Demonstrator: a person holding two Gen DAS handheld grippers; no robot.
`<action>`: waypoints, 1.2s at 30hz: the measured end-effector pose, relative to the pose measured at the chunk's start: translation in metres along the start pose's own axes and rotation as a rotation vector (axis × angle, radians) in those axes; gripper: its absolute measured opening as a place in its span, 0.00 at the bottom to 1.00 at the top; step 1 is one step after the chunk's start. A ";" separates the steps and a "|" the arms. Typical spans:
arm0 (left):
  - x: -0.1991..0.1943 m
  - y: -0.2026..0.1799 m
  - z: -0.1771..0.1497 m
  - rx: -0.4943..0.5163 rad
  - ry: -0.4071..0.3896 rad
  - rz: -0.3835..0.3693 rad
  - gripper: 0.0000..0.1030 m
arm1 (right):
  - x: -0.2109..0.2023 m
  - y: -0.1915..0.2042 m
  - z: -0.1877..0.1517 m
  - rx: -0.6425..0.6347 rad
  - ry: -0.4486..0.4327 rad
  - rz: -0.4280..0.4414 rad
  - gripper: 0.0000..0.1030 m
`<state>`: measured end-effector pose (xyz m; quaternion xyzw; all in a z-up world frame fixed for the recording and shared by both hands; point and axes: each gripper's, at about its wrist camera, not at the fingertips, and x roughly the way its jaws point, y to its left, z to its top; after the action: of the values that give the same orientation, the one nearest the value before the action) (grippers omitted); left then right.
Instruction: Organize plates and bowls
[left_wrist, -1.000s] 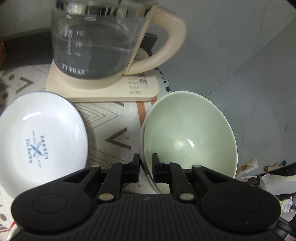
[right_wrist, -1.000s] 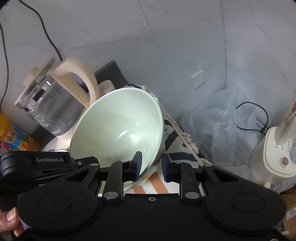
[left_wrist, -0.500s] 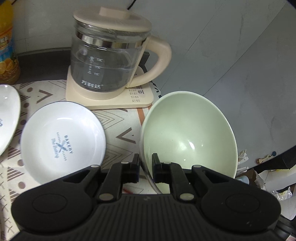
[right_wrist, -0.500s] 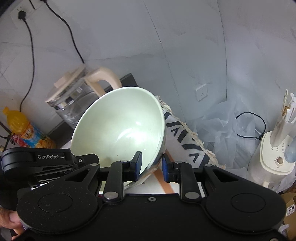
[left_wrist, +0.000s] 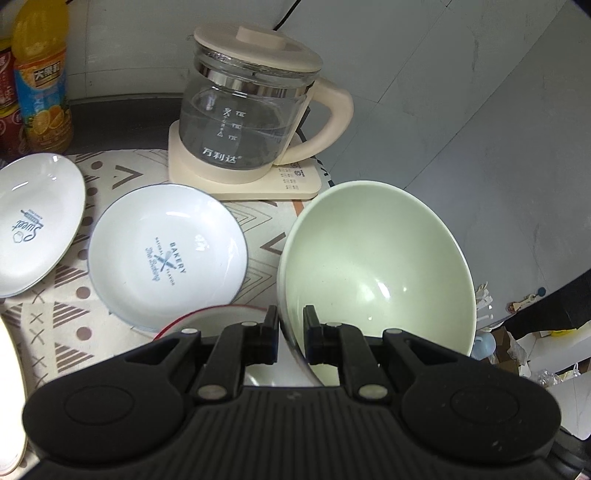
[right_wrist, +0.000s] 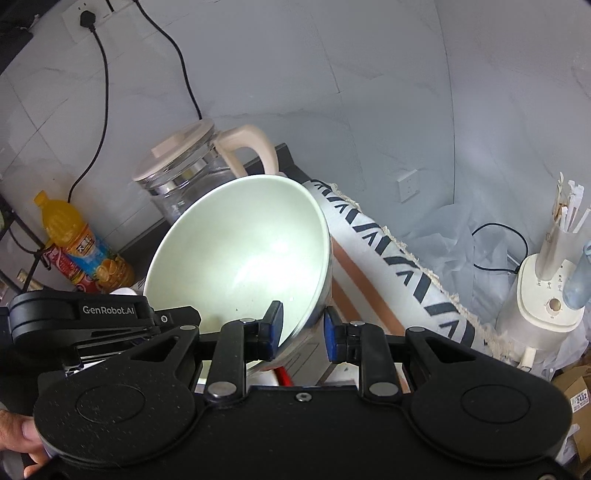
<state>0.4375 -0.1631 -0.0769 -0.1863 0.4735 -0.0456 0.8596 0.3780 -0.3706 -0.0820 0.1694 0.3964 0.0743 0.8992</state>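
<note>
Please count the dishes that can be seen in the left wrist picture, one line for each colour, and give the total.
Pale green ceramic bowl, held at its rim: 1
White round plates with blue lettering, on the patterned cloth: 2
White dish with a red rim, partly hidden behind the left tongs: 1
Total: 4
A bright white edge at the far left is too cut off to count.

Each camera sits just behind its own gripper's fingers, angled downward, close in. Both views share the pale green ceramic bowl (left_wrist: 376, 266) (right_wrist: 240, 251), the cream-lidded glass kettle (left_wrist: 251, 110) (right_wrist: 177, 177) and the orange juice bottle (left_wrist: 42, 85) (right_wrist: 77, 247).
</note>
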 end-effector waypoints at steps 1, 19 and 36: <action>-0.002 0.001 -0.002 0.001 -0.001 0.000 0.11 | -0.001 0.001 -0.002 0.000 0.000 -0.001 0.23; -0.020 0.025 -0.038 -0.008 0.024 0.008 0.11 | -0.019 0.019 -0.043 -0.043 0.013 -0.016 0.23; -0.030 0.060 -0.055 -0.081 0.057 0.038 0.11 | -0.017 0.042 -0.058 -0.104 0.058 0.002 0.23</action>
<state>0.3697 -0.1153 -0.1014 -0.2103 0.5027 -0.0153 0.8384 0.3238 -0.3220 -0.0919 0.1208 0.4176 0.1004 0.8949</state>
